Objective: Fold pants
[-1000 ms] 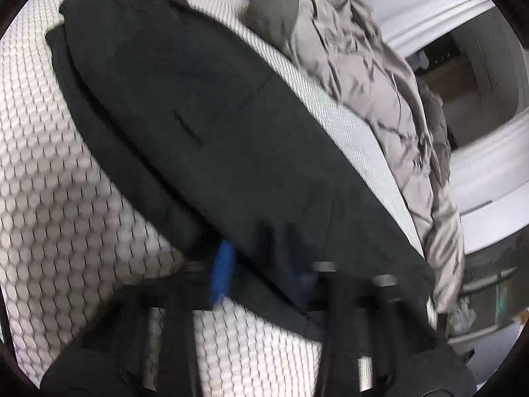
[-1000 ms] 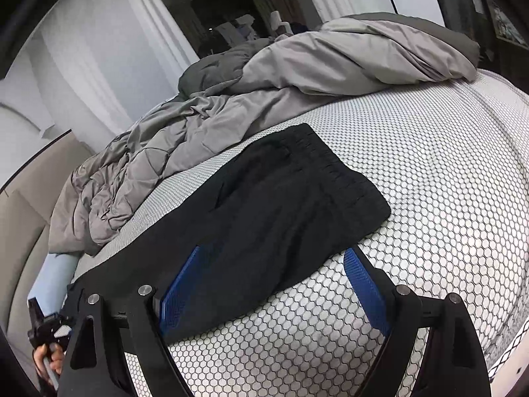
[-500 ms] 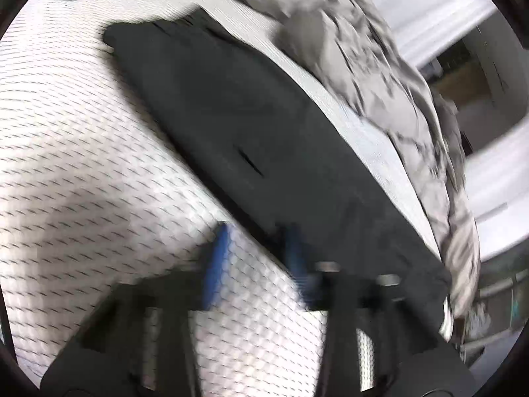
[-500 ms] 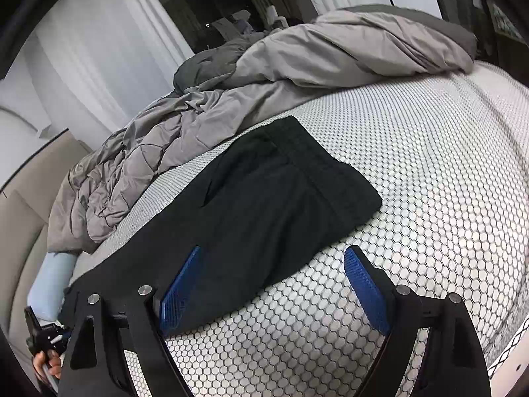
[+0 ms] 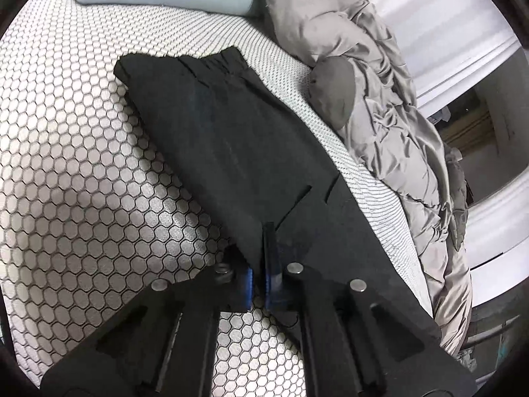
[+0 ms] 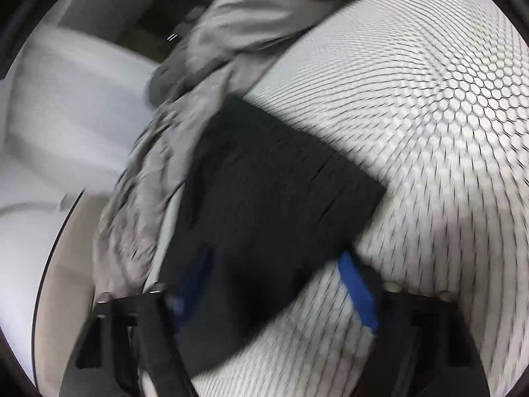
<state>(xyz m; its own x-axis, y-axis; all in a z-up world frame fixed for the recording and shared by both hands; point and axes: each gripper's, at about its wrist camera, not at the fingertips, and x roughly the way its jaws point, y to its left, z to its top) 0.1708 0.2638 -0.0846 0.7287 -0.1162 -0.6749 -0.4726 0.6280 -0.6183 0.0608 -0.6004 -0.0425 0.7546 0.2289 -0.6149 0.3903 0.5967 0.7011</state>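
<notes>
My left gripper (image 5: 264, 264) jaws are pressing together on the near edge of the black fabric pants (image 5: 238, 152), having opened and closed again within the last second. My right gripper (image 6: 274, 284) jaws are standing spread and have just been closing around the pants' other end. The pants are lying on the white hexagon-patterned bedsheet (image 5: 82, 182), beside the grey quilted duvet (image 5: 396, 132). I am seeing no containers.

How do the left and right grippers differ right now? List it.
The left gripper is shut, pads together on the near edge of the black pants. The right gripper is open, its jaws have just been closing, and its pads straddle the cloth without pressing. The left gripper's view is sharp, the right gripper's motion-blurred. Both angle down over the pants on the bed.
</notes>
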